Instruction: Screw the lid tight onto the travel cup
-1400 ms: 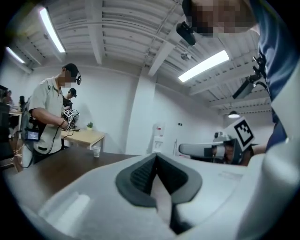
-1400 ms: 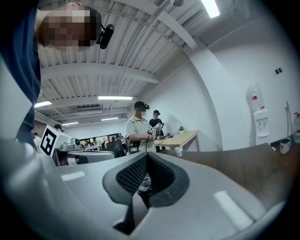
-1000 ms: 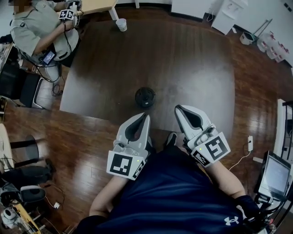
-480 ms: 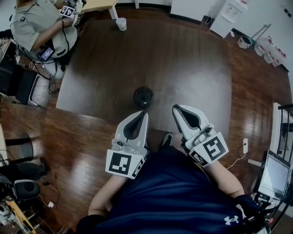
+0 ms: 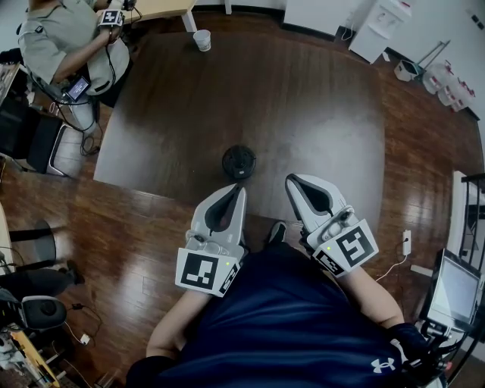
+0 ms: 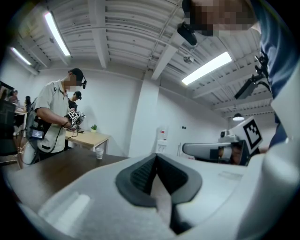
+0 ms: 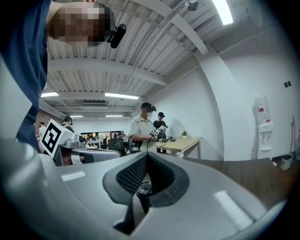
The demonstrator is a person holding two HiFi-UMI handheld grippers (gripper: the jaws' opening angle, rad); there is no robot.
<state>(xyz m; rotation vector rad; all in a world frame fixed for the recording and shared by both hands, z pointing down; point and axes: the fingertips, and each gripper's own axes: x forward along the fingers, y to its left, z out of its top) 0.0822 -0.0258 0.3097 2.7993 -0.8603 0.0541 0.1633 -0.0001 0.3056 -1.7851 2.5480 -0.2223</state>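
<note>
A black travel cup (image 5: 239,161) with its lid on top stands upright on the dark table (image 5: 303,98), near the front edge. My left gripper (image 5: 242,188) is shut and empty, its tip just in front of the cup and apart from it. My right gripper (image 5: 291,179) is also shut and empty, to the right of the cup. In the right gripper view, part of the cup's lid (image 7: 144,187) shows in the hollow below the closed tips (image 7: 146,154). In the left gripper view the shut jaws (image 6: 156,155) hold nothing.
A white paper cup (image 5: 201,39) stands at the table's far edge. Another person (image 5: 64,38) with a gripper stands at the far left by a light wooden table (image 5: 163,9). A screen (image 5: 455,292) stands at the right, and chairs at the left.
The head view has shifted slightly. Both grippers and the cup stay where they were. The other person's hands have moved a little.
</note>
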